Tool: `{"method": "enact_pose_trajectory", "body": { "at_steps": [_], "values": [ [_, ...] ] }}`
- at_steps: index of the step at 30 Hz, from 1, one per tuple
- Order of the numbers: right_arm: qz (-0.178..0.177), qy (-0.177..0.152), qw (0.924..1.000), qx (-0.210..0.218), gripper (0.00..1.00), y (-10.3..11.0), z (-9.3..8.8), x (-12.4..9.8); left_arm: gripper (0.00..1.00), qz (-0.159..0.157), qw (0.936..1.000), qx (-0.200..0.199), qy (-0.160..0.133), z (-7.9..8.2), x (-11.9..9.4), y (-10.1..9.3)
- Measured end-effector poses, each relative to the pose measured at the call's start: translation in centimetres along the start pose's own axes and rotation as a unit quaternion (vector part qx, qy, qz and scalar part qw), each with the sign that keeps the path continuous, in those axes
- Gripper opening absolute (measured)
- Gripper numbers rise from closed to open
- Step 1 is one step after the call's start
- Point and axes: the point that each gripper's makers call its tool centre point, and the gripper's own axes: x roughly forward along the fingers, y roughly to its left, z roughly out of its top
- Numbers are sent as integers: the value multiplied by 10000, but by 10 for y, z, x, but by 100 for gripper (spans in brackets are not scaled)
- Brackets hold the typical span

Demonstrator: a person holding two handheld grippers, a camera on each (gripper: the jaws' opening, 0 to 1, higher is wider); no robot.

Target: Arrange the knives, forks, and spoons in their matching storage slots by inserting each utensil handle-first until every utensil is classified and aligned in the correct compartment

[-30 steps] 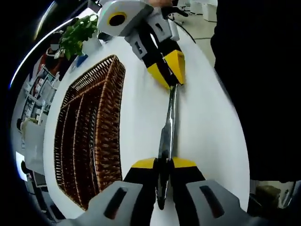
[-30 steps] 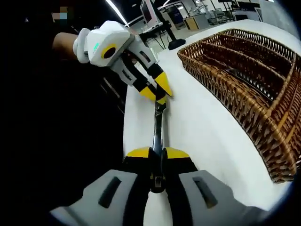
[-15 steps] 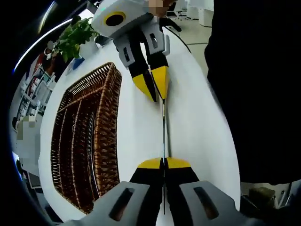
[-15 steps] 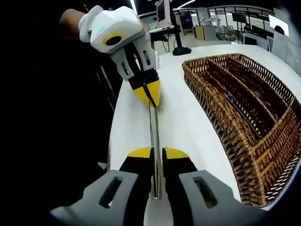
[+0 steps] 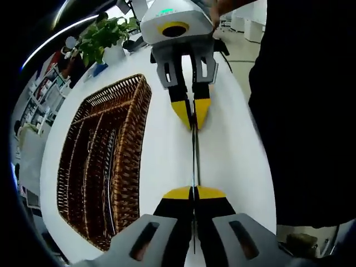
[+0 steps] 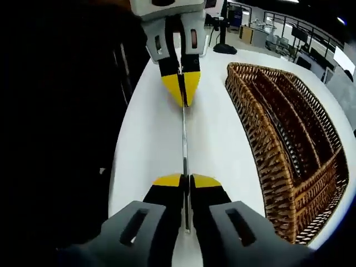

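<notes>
both grippers hold one utensil between them over the white table, seen edge-on as a thin metal strip; cannot tell whether knife, fork or spoon

left gripper: jaws pressed together on the near end of the utensil. right gripper: jaws likewise clamped on the opposite end. in the left gripper view the right gripper enters from the top, tips meeting on the far end; the right gripper view mirrors this, with the left gripper at the top

change over the last second: the utensil showed a broader reflective face and lay at a slant; now it is rolled onto its edge and runs straight down the centre line of both views. the opposing gripper has swung from an oblique approach to nearly head-on, so the two tools are roughly collinear along the utensil

wicker tray with long parallel compartments sits beside the utensil, apart from it. at least one thin metal item seems to lie in a slot; type unclear

judgement: this looks like a regrasp/hand-over to orient the piece for handle-first insertion. one gripper would need to let go before transfer to the tray. insertion of this piece not yet started
</notes>
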Motion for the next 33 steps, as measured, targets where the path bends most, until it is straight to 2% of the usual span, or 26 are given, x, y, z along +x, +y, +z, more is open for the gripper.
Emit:
{"method": "enact_pose_trajectory", "body": {
  "at_steps": [1, 2, 5, 7, 9, 12, 13, 15, 16, 17, 21, 24, 26, 27, 28, 29, 33],
  "values": [
    [-1, 30, 10000, 6, 1, 0, 0, 0, 0, 1, 10000, -31, -16, 0, -1, 0],
    [-43, 99, 9996, -267, 1, -2, 0, -2, 0, -5, 10000, -88, -37, 0, -1, 0],
    [-104, 183, 9996, -195, 0, -4, 3, -5, 0, 87, 9999, 15, -51, 1, -3, 1],
    [-162, 212, 9988, -411, 0, -7, 5, -10, 0, 99, 9987, -475, -153, 2, -7, 1],
    [-290, 162, 9981, -522, 0, -11, 12, -19, 1, 251, 9990, -252, -258, 5, -14, 8],
    [-498, 67, 9959, -750, 0, -16, 28, -38, 10, 501, 9957, -603, -485, 14, -30, 19],
    [-616, 93, 9937, -935, 0, -19, 32, -42, 12, 634, 9947, -606, -536, 17, -35, 24],
    [-802, 102, 9913, -1040, 0, -22, 41, -54, 16, 905, 9908, -728, -688, 23, -47, 36],
    [-852, 111, 9901, -1108, 0, -24, 45, -58, 21, 942, 9899, -768, -725, 24, -49, 38],
    [-989, 121, 9869, -1268, 0, -27, 51, -66, 26, 1109, 9867, -857, -829, 27, -57, 46],
    [-1226, 105, 9813, -1482, 0, -33, 64, -85, 39, 1413, 9746, -1246, -1214, 38, -81, 60],
    [-1506, 142, 9736, -1708, 0, -38, 75, -105, 49, 1656, 9580, -1708, -1603, 45, -104, 72],
    [-1648, 129, 9702, -1772, 0, -40, 80, -116, 54, 1824, 9488, -1908, -1733, 45, -119, 78],
    [-1677, 128, 9694, -1790, 0, -41, 81, -118, 58, 1858, 9467, -1956, -1762, 44, -121, 79],
    [-1798, 162, 9661, -1843, 0, -43, 83, -126, 61, 1955, 9385, -2126, -1889, 45, -131, 82],
    [-1826, 176, 9653, -1860, 0, -43, 84, -128, 65, 1984, 9361, -2168, -1935, 45, -135, 84],
    [-2153, 163, 9574, -1919, 0, -50, 92, -147, 74, 2261, 9130, -2598, -2189, 41, -163, 94]
  ]
}}
